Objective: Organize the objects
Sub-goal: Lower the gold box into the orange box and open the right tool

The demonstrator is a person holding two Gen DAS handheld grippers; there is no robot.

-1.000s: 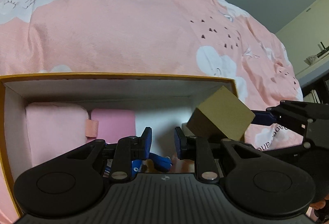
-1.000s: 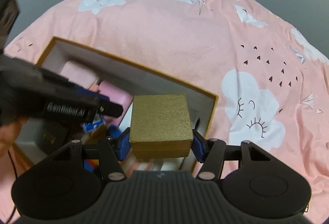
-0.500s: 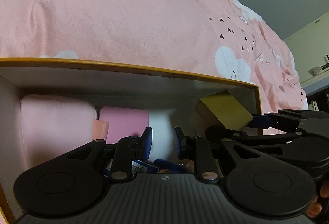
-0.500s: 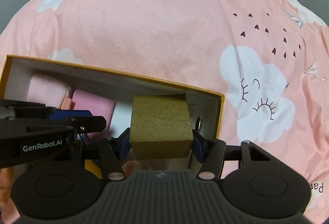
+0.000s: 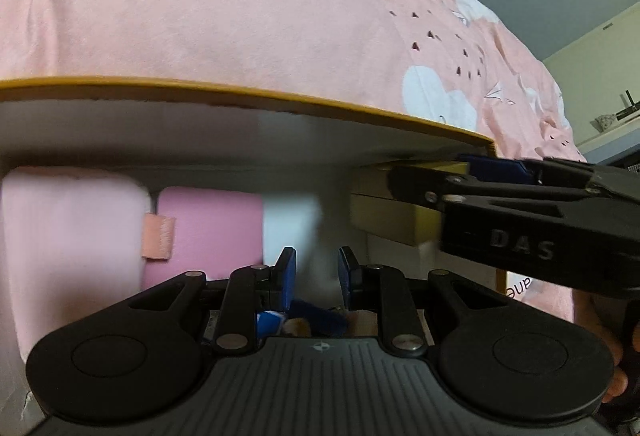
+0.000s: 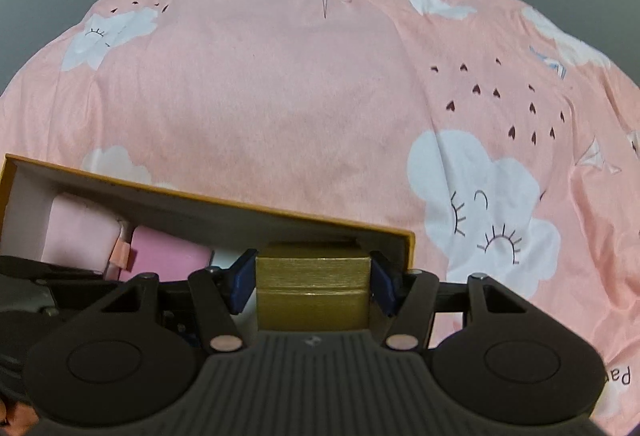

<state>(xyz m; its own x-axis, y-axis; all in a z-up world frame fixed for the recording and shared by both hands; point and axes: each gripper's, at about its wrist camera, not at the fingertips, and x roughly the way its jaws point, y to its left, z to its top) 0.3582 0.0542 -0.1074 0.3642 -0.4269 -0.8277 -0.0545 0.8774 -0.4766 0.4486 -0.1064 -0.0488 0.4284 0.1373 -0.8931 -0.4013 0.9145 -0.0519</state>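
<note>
R hand-held gripper [image 6: 312, 286] has dropped lower, gold box [image 6: 312, 292] clamped btwn pads, now in far-right corner of storage box [image 6: 208, 201]. L hand-held gripper [image 5: 316, 276] narrowly open, empty. Release looks next.

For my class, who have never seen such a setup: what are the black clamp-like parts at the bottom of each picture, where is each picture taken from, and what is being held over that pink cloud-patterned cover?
Each black part is a hand-held gripper: a two-fingered clamp a person carries, one per hand, with a wide-angle camera looking along its fingers. So one picture comes from the left hand, one from the right. The right hand-held gripper is clamped on a small gold box, at the right-hand end of an open storage box with an orange rim, resting on the pink bedcover. Two pink pouches already lie inside. The left hand-held gripper has its fingers slightly apart, with nothing between them.
</note>
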